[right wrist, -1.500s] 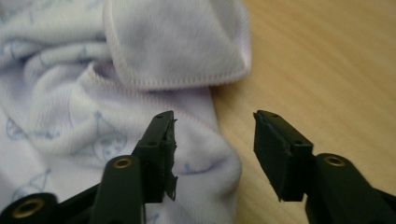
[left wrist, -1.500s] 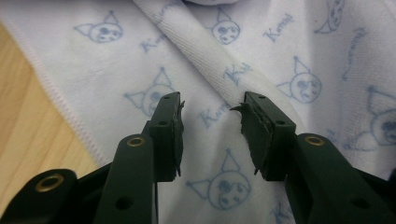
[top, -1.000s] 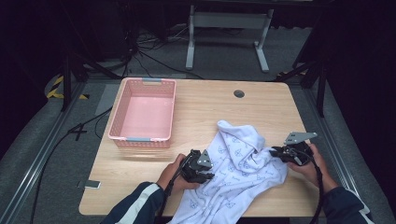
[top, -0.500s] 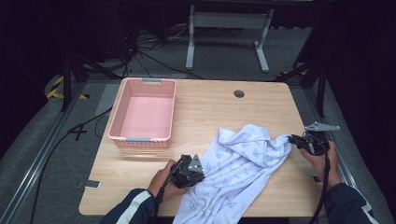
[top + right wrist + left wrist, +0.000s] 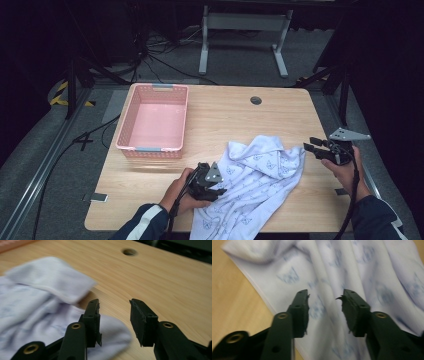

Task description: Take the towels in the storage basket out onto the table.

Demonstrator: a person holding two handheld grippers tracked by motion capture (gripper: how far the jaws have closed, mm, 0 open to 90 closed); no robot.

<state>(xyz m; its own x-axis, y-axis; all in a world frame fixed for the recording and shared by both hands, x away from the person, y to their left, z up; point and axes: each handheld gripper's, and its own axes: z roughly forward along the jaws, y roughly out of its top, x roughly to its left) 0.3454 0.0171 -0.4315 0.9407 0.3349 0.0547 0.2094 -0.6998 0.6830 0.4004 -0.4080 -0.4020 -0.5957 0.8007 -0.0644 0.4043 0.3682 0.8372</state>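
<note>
A white cloth (image 5: 260,182) printed with small blue figures lies crumpled on the near half of the wooden table (image 5: 225,115). My left gripper (image 5: 219,191) sits at the cloth's left edge. In the left gripper view it (image 5: 325,300) hovers over the cloth (image 5: 362,270) with its jaws apart; they have just been opening and nothing is pinched. My right gripper (image 5: 309,147) is just off the cloth's right corner. In the right gripper view its jaws (image 5: 113,306) have just been opening too, and the cloth (image 5: 37,297) lies left of and under them, loose.
A pink plastic basket (image 5: 155,147) with nothing in it stands at the table's left. A round cable hole (image 5: 256,100) is near the far edge. A small flat device (image 5: 98,197) lies at the near left corner. Cables and a metal stand (image 5: 242,22) are on the floor beyond.
The right gripper drew the cloth's right corner out to the right, then let it go. The left gripper also released the left edge. Both pairs of jaws now stand apart.
</note>
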